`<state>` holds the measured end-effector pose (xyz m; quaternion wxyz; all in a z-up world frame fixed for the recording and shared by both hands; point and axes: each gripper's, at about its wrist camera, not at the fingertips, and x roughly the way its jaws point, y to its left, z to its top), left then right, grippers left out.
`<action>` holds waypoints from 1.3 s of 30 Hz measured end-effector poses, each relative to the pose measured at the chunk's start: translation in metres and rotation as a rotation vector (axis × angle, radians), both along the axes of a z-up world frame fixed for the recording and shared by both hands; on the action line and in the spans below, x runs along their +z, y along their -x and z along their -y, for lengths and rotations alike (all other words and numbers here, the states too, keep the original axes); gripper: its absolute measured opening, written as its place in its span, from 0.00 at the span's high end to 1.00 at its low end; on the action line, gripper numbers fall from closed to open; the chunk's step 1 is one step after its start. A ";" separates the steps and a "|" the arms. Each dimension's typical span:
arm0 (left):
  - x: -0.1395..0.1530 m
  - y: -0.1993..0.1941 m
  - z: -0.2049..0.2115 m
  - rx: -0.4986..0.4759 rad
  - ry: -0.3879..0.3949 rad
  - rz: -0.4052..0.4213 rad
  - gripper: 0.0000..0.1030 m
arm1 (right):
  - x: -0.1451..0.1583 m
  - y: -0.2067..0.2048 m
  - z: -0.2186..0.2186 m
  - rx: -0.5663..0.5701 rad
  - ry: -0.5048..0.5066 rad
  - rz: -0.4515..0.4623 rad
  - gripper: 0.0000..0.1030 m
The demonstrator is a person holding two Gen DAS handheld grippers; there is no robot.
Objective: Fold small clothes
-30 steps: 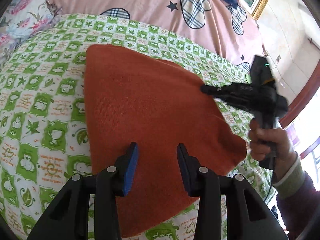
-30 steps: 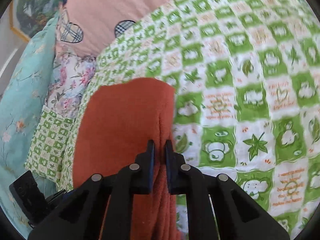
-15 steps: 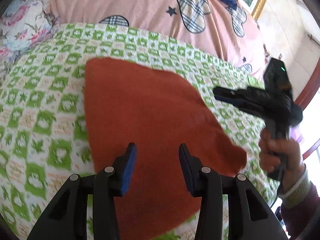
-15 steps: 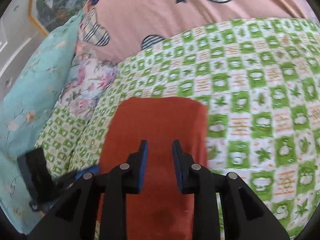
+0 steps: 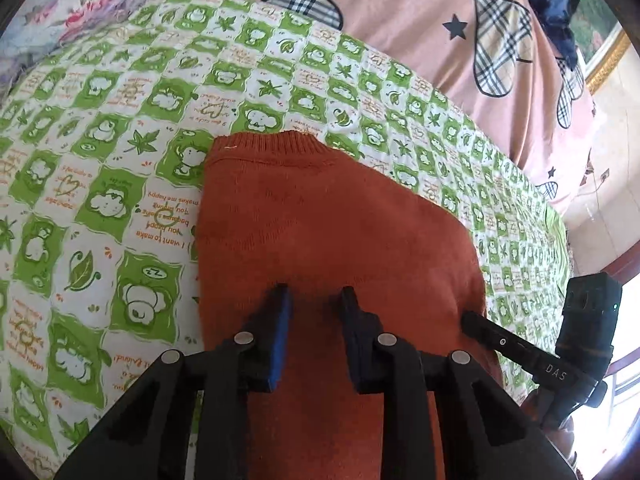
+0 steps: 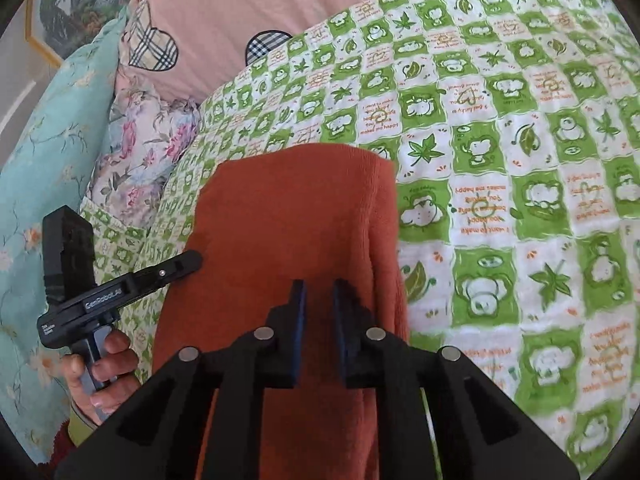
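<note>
From the left wrist, the orange knitted garment lay on the green-checked quilt, its ribbed edge at the far end. The left gripper hovered over the near part, its jaws having just been closing to a narrow gap, with only cloth seen beneath and nothing clearly pinched.

From the right wrist, the garment showed a doubled layer along its right edge, so one lengthwise fold seemed made. The right gripper stood above that side, jaws having just been closing, nearly together, with no fabric visibly caught. A crosswise fold and tidying appeared to remain.
</note>
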<state>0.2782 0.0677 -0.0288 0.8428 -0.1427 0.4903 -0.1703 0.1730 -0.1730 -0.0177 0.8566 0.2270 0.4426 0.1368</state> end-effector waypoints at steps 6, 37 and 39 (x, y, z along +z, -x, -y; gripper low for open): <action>0.021 0.077 0.001 -0.058 0.016 0.082 0.73 | 0.017 0.057 -0.013 0.099 0.063 0.044 0.82; -0.009 0.233 0.019 -0.089 -0.182 0.104 0.51 | 0.004 0.149 -0.033 0.066 0.256 0.103 0.67; -0.009 0.233 0.019 -0.092 -0.189 0.104 0.51 | -0.010 0.147 -0.026 0.048 0.233 0.057 0.67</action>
